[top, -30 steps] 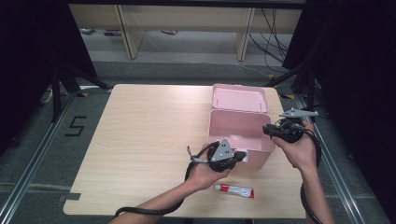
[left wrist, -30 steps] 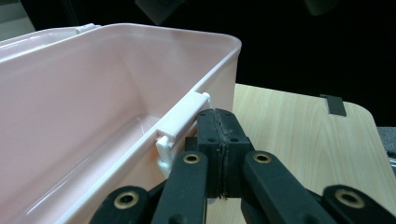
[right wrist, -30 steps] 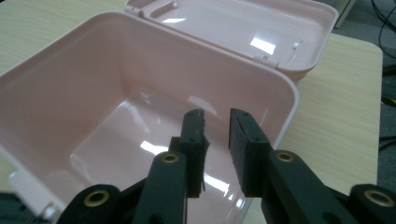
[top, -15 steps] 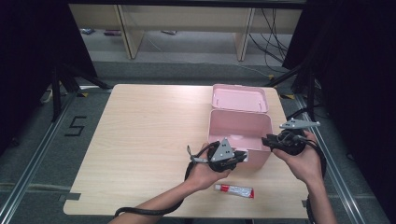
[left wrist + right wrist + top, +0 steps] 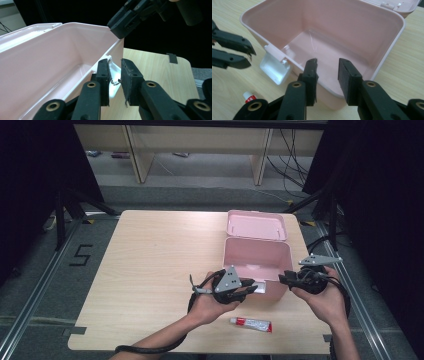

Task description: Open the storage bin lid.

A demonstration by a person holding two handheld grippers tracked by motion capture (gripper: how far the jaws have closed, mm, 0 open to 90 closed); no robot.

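A dim workroom with pale shelving at the top of the high view surrounds a light wooden table filling the middle of the frame. Right of centre on it sits a pink plastic box, its hinged lid already thrown back toward the upper part of the frame and its inside bare. A small white latch tab hangs from the near wall. Below the box, toward the lower edge, lies a white toothpaste tube with a red cap, untouched on the wood. So the opening looks done, and getting the tube into the box seems to be what is left.

The left gripper, held level in the hand at lower centre, points at the latch; its jaws have just been opening and stand slightly apart around the tab without pressing it. The right gripper, at the box's right near corner, has likewise been widening, and grips nothing.
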